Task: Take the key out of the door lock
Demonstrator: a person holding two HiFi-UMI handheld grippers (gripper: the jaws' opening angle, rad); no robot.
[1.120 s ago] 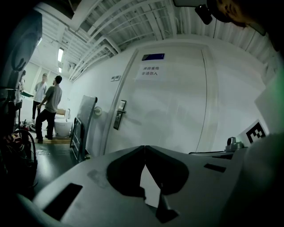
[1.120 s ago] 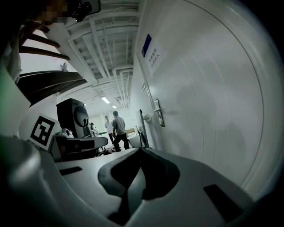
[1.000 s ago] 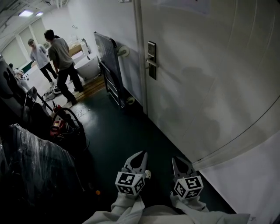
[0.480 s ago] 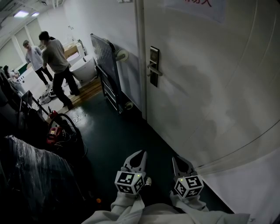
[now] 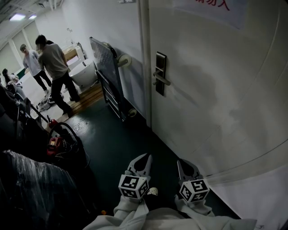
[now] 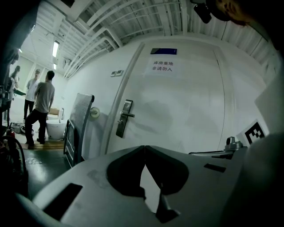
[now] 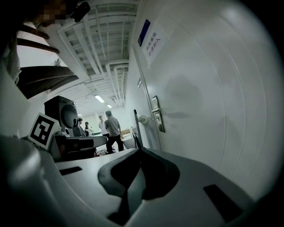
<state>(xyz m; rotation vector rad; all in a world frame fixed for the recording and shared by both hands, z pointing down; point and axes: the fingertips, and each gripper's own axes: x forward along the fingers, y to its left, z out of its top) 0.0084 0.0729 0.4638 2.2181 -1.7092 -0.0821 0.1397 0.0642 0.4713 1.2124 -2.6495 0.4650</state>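
On the white door (image 5: 216, 99), near its left edge, sits the lock plate (image 5: 160, 74) w/ a metal handle (image 5: 163, 81) sticking out. The key would be there, but it is too small to make out in any view. A paper sign (image 5: 211, 6) w/ red print hangs higher up on the door.

Both tongs are low down & well apart from the lock, side by side over the dark green floor (image 5: 121, 139). The left tongs (image 5: 144, 158) are closed, tips touching, nothing between them. The right tongs (image 5: 181, 164) are closed too, nothing held. Each has a marker cube, and pale sleeves (image 5: 135, 218) show behind them.

Left of the door, a flat cart (image 5: 110, 67) leans on the wall, w/ a white roll (image 5: 125, 60) beside it. Farther off, a white tub (image 5: 85, 74) sits on wood boards. Two people (image 5: 54, 63) stand near it. At the left edge there is a big thing wrapped in clear plastic (image 5: 31, 179), w/ a red item (image 5: 55, 143) just past it.
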